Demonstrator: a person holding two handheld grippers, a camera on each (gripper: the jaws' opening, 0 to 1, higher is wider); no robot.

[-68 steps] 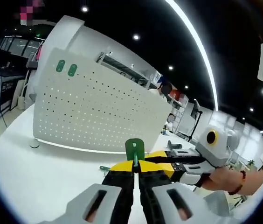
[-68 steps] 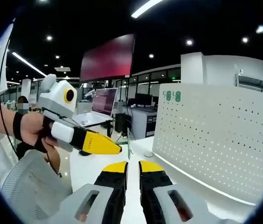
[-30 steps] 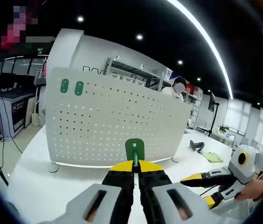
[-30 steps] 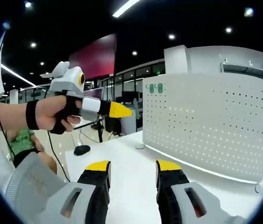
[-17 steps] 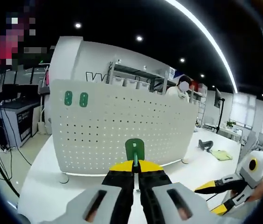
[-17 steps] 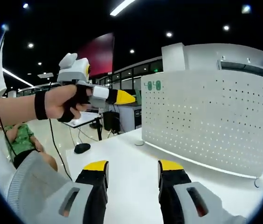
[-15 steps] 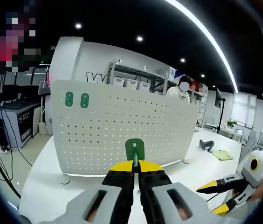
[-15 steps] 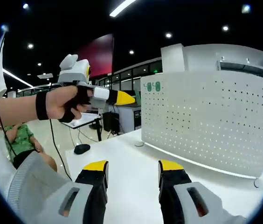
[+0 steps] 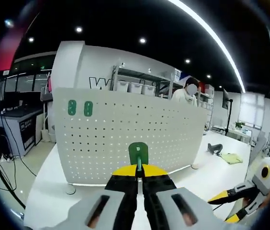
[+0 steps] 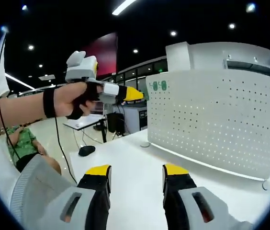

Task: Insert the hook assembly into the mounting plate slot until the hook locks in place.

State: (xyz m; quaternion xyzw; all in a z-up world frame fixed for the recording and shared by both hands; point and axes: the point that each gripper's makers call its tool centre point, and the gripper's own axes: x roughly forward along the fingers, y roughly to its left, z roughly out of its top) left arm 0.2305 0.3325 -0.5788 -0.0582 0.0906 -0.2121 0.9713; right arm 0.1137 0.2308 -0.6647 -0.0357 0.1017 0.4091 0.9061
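Jaws of the left gripper (image 9: 139,173) rise from the bottom centre of the left gripper view, pressed together on the stem of a small green hook assembly (image 9: 138,154), whose rounded green tab stands just above the yellow jaw tips. Behind the tab, across the middle of that frame, stands a white perforated mounting plate (image 9: 125,139), upright on a white table (image 9: 49,191). Two small green pieces (image 9: 80,108) sit side by side near the plate's upper left corner. The hook assembly is apart from the plate, in front of its lower middle. At the lower right of this frame the right gripper (image 9: 230,207) comes in, yellow-tipped, low over the table.

In the right gripper view, the right gripper (image 10: 134,175) has its two jaws spread wide apart at the bottom of the frame, with nothing between them, over the white table (image 10: 135,153). The mounting plate (image 10: 216,124) fills the right half of this frame. At upper left a hand (image 10: 73,100) with a dark wrist strap holds the left gripper (image 10: 125,94), its yellow tips pointing right toward the plate's left edge, near the two green pieces (image 10: 161,86).
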